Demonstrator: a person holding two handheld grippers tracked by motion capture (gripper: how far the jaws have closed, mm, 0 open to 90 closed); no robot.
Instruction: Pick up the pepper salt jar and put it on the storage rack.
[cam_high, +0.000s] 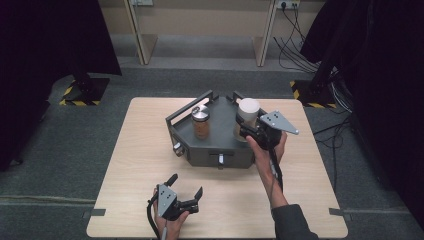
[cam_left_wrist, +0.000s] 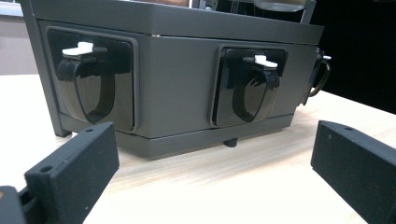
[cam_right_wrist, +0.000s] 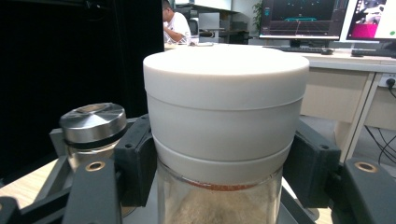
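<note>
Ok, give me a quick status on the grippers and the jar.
Right gripper shut on white-lidded jar, over grey tray. Left gripper open, on the table before the tray. Steel-lidded jar stands close beside.

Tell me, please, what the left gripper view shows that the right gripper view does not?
The left gripper view alone shows the grey rack's side panels with two black latches topped by white tabs, and the open left tool over the wooden table. The right gripper view alone shows the right tool clamped on the white-lidded jar, the metal-lidded jar beside it, and monitors behind. Both share the grey rack.
</note>
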